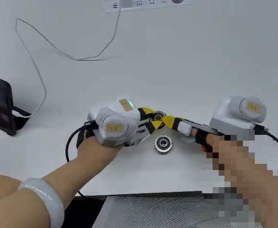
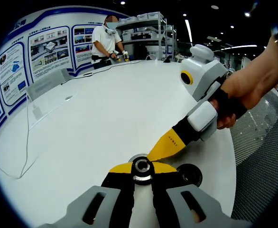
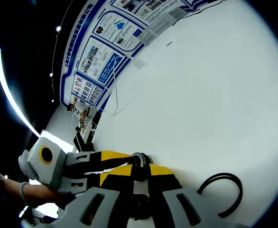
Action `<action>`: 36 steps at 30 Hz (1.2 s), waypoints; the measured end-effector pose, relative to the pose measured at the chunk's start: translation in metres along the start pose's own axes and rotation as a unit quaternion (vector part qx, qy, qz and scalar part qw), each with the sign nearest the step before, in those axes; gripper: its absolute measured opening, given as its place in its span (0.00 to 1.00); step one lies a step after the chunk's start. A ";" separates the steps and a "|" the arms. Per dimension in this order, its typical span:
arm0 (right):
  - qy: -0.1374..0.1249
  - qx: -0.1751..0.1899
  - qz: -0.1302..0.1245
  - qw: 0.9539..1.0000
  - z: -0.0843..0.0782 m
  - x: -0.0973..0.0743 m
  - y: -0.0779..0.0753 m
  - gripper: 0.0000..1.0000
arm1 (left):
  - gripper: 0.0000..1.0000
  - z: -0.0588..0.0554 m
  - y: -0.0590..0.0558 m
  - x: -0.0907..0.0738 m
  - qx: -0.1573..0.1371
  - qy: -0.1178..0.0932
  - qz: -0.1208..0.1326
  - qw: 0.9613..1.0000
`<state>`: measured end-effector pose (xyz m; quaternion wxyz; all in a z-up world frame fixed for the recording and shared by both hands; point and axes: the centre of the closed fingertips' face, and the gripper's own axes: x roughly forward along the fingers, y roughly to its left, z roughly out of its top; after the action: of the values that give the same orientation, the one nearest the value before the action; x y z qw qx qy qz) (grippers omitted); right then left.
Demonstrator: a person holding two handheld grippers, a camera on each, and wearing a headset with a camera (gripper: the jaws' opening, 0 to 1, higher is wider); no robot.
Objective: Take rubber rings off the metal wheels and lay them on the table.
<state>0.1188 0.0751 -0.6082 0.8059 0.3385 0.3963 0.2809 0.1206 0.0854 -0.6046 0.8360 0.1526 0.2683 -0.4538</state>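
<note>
two hand-held grippers meet tip to tip just above the white table [image 1: 177, 61]. the left hand-held gripper [image 1: 152, 119] has its yellow-and-black jaws closed on a small round metal wheel with a shiny hub [image 2: 142, 166], holding it clear of the table. the right hand-held gripper [image 1: 168, 122] comes in from the opposite side, its jaws drawn narrow against the rim of that same wheel. the dark band round the hub looks like its rubber ring. whether the right tips have caught the band itself is too small to tell.

a second metal wheel with a black ring round it [image 1: 163, 143] lies flat on the table just beside the meeting tips, on the person's side. in the right gripper view a thin black arc [image 3: 218, 175] lies on the table near that gripper's jaws. it looks like a loose rubber ring, though i cannot be sure.

the step in hand seems to be peeling the ring while the left side holds the wheel fast. the main risk is that hold: smooth round metal pinched only at the tips could twist or pop out once the right side pulls. it might then drop onto the second wheel or roll toward the near table edge. the right tips could also slide off the ring, or a stretched ring could snap free and fly.
</note>
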 end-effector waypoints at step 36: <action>0.000 -0.057 -0.007 0.998 0.004 -0.005 0.006 0.01 | 0.13 -0.001 0.001 0.000 -0.002 -0.001 0.002 1.000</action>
<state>0.1183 0.0742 -0.5997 0.8257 0.2897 0.3820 0.2973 0.1209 0.0861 -0.6050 0.8374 0.1512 0.2676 -0.4520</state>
